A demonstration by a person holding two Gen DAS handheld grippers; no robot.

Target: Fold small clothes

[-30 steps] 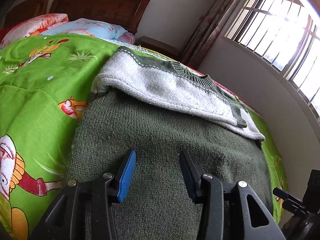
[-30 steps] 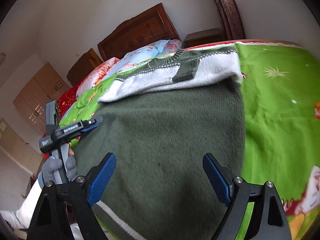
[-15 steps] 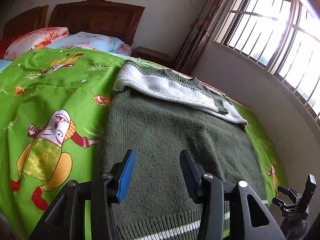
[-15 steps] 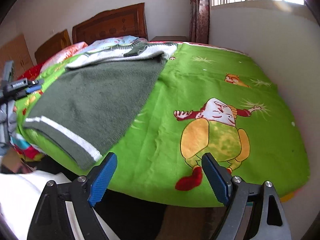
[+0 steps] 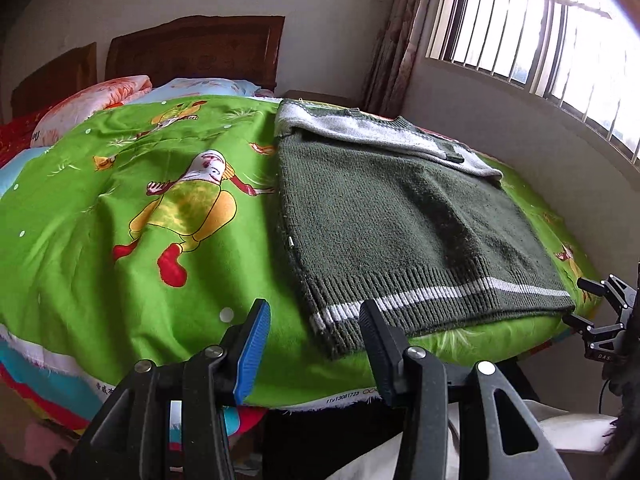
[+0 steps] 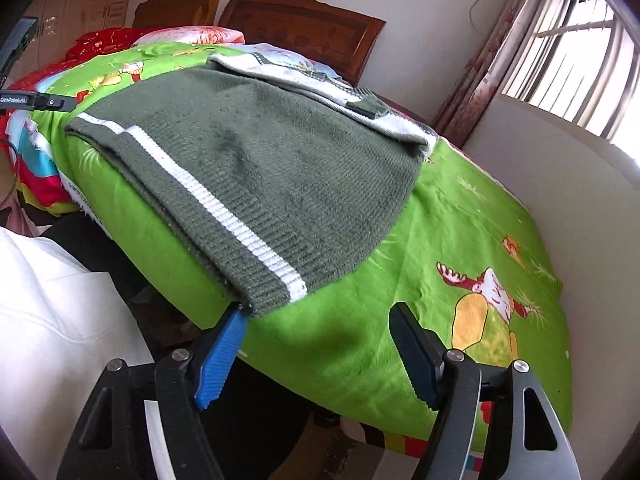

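A dark green knit sweater (image 5: 392, 216) lies flat on the green cartoon bedspread (image 5: 132, 200), its white-striped hem at the near bed edge. Its grey top part is folded down across the far end (image 5: 372, 132). My left gripper (image 5: 314, 320) is open and empty, just off the hem's left corner. My right gripper (image 6: 316, 332) is open and empty, below the hem's right corner of the sweater (image 6: 256, 160) in the right wrist view; its blue left pad sits next to that corner. The right gripper also shows at the far right of the left wrist view (image 5: 600, 320).
Pillows (image 5: 92, 100) and a wooden headboard (image 5: 192, 52) stand at the far end of the bed. A wall with a barred window (image 5: 540, 32) runs along the right side. The person's white clothing (image 6: 52, 312) is at the lower left of the right wrist view.
Both grippers have pulled back from over the sweater toward the near bed edge. The hem now lies right in front of them. Both stayed open.
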